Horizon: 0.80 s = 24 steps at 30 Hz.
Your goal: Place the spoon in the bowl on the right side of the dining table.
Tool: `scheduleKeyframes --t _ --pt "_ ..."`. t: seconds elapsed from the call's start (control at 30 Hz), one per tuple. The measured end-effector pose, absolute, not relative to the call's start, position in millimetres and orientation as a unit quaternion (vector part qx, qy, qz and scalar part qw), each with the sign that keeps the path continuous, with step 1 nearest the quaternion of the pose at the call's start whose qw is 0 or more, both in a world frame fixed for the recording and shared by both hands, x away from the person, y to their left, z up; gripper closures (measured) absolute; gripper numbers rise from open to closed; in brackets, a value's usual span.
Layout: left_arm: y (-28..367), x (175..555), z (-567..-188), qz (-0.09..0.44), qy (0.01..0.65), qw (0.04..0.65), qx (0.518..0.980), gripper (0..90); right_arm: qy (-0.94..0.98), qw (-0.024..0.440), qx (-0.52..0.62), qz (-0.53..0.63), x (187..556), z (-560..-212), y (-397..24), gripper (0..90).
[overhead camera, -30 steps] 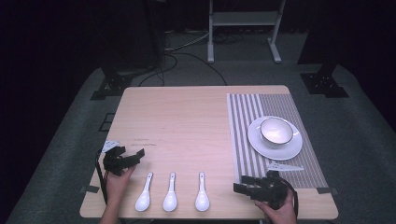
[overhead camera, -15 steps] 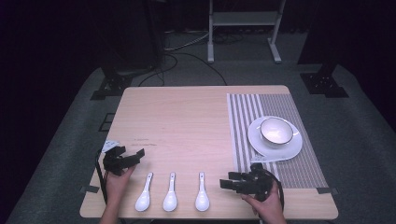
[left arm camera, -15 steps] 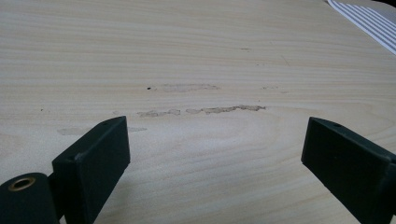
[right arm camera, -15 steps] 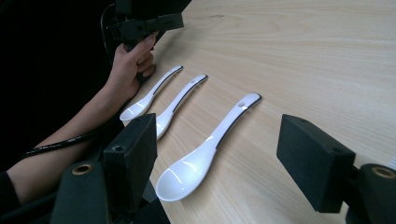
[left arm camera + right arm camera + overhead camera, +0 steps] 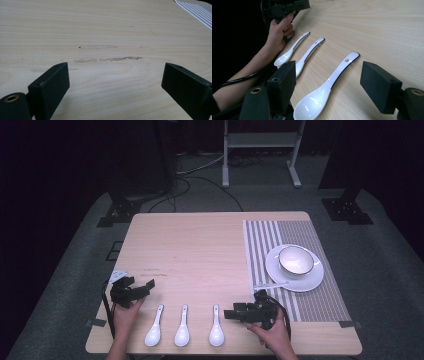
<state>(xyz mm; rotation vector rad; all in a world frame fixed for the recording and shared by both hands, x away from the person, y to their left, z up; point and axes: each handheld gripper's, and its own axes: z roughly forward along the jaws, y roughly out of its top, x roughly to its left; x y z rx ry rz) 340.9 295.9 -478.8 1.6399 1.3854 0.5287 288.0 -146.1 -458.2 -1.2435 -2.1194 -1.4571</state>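
Near the front edge of the table [image 5: 200, 245], my right gripper [image 5: 328, 82] stands with its jaws spread wide on either side of the nearest white spoon [image 5: 325, 86], which lies flat on the wood and is not yet gripped. My left gripper [image 5: 115, 85] is likewise released, over bare wood. I judge the work barely begun: all three spoons remain in their row, well apart from the bowl [image 5: 296, 260] on its plate [image 5: 310, 282].

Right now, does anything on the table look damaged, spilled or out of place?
Mostly no. The table carries pale scuffed streaks, like dried residue or worn finish, ahead of the open left gripper. The three white spoons lie in a neat row, and the bowl stands upright on its plate.
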Motion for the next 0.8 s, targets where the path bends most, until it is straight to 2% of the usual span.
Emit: scheduleKeyframes --t 0.8 --pt "296 341 -479 0.213 0.559 0.45 0.663 6.6 -0.749 0.157 -0.446 -0.464 315 -473 -116 30.4"
